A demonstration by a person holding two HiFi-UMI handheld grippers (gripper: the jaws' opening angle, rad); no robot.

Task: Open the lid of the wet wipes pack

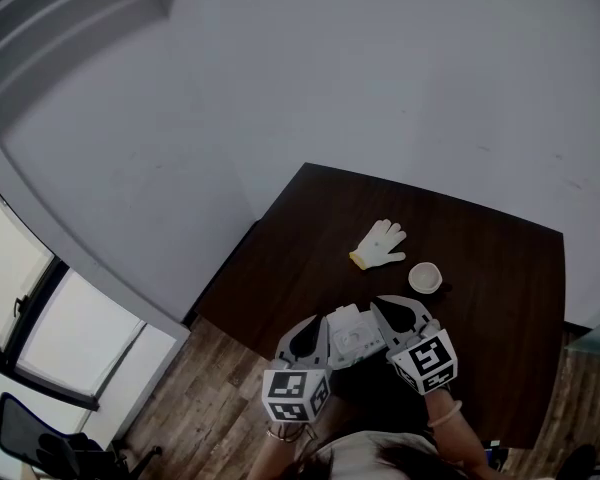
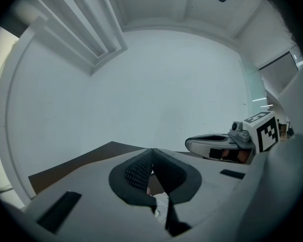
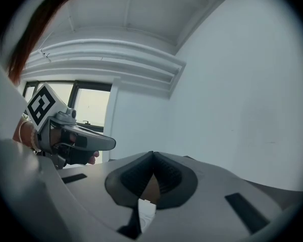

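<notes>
Head view: wet wipes pack (image 1: 358,333) apparently held off the counter (image 1: 500,298), between left gripper (image 1: 325,324) and right gripper (image 1: 380,308), close to the body.

Left gripper view: fingers closed together at the tips, seemingly pinching the pale pack's edge.

Right gripper view: fingers likewise closed on the pack.

Best to hold the left clamp firm, free the right, hook the lid's tab, then lift gently.

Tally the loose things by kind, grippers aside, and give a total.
glove: 1
cup: 1
wipes pack: 1
Total: 3
</notes>
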